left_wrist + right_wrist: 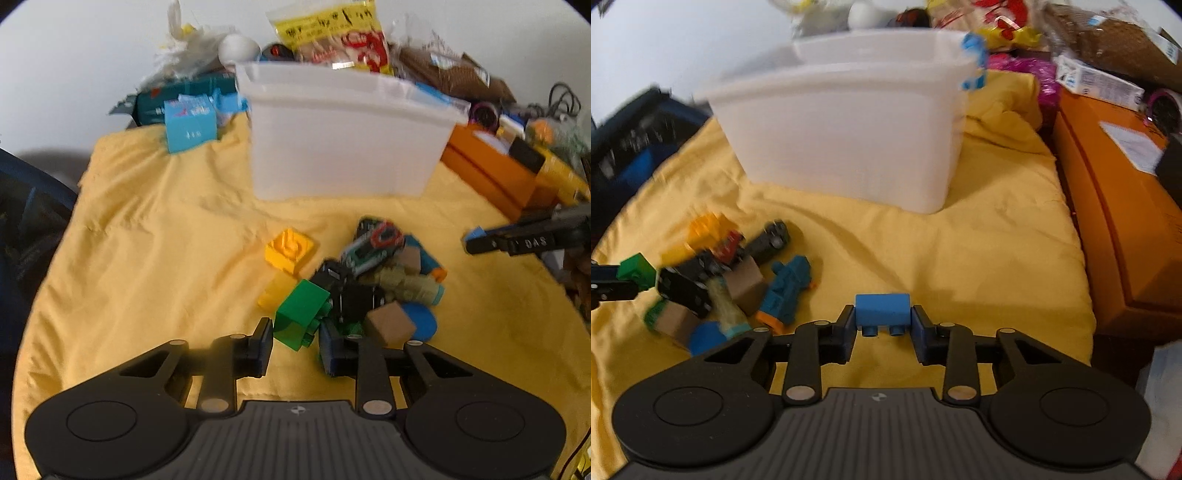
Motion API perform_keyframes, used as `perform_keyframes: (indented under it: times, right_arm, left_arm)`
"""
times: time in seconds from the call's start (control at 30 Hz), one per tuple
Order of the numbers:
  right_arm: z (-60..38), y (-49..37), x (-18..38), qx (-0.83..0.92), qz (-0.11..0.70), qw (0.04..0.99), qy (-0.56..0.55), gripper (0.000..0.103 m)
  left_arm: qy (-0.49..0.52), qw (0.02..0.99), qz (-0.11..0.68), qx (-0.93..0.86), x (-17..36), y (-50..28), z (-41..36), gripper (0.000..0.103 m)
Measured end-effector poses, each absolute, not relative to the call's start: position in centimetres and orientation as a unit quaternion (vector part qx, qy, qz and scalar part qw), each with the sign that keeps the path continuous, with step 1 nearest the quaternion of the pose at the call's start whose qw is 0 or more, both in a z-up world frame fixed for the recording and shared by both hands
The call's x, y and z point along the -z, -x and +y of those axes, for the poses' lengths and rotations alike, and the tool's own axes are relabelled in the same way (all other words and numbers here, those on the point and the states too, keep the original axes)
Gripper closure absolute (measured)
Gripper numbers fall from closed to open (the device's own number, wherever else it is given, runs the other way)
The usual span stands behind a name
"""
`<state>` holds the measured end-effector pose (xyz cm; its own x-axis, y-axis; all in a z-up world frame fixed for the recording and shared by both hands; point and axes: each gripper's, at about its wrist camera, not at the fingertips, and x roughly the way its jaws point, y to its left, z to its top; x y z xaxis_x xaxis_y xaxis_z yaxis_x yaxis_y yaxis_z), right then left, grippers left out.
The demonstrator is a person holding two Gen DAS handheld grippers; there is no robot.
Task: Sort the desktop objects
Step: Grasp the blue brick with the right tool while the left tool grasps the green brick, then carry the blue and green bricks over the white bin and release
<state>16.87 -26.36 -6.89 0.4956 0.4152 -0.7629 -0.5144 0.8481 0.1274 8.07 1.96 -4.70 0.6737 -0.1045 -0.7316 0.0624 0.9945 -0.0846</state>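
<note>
The right tongs (883, 328) are clamped on a small blue plastic building block (882, 309), carried clear of the yellow cloth (979, 258) that covers the desk, with the tall translucent white plastic bin (846, 140) straight ahead — so the step in hand looks like a delivery, one piece on its way to the bin. The left tongs (295, 343) stand apart around a green plastic block (301, 314) at the near edge of the toy heap, the jaws on either side of it but, as far as I can tell, not yet pressing; its next move calls for closing squarely on the block's flat sides and lifting without dragging its neighbours. The right needs to rise over the bin's rim before letting go. Counting is rough, since the pile is blurred and overlapping: one bin, one blue block held, one green block, two yellow blocks (290, 251), two brown cubes (389, 323), a teal toy figure (788, 291), a blue disc (421, 321) — plus a few dark toy cars I cannot number exactly.
</note>
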Motion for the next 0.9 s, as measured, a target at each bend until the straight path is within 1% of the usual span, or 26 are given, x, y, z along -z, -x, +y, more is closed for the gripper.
perform_keyframes:
  times: [0.23,0.53,0.7,0.9]
  right_arm:
    - [-26.0,-16.6,2.3,-0.279,0.383,0.88,0.025,0.068]
    - [-23.5,-19.3,-5.1,-0.276,0.325,0.904,0.033,0.068]
    - [-22.4,-22.2,-8.2,-0.26,0.319,0.911,0.029,0.068]
    - [-21.0,-24.7,-10.3,-0.252,0.331,0.908,0.037,0.068]
  left_arm:
    - [0.03,0.928,0.369,0.039,1.1,-9.2,2.2,0.073]
    - [0.028,0.945,0.323,0.044,-5.5,-14.8,0.5,0.073]
    - [0.019,0.952,0.302,0.046,-9.5,-18.9,-0.4,0.073]
    - [0.021,0.953,0.3,0.039,-12.5,-22.8,-0.9,0.073]
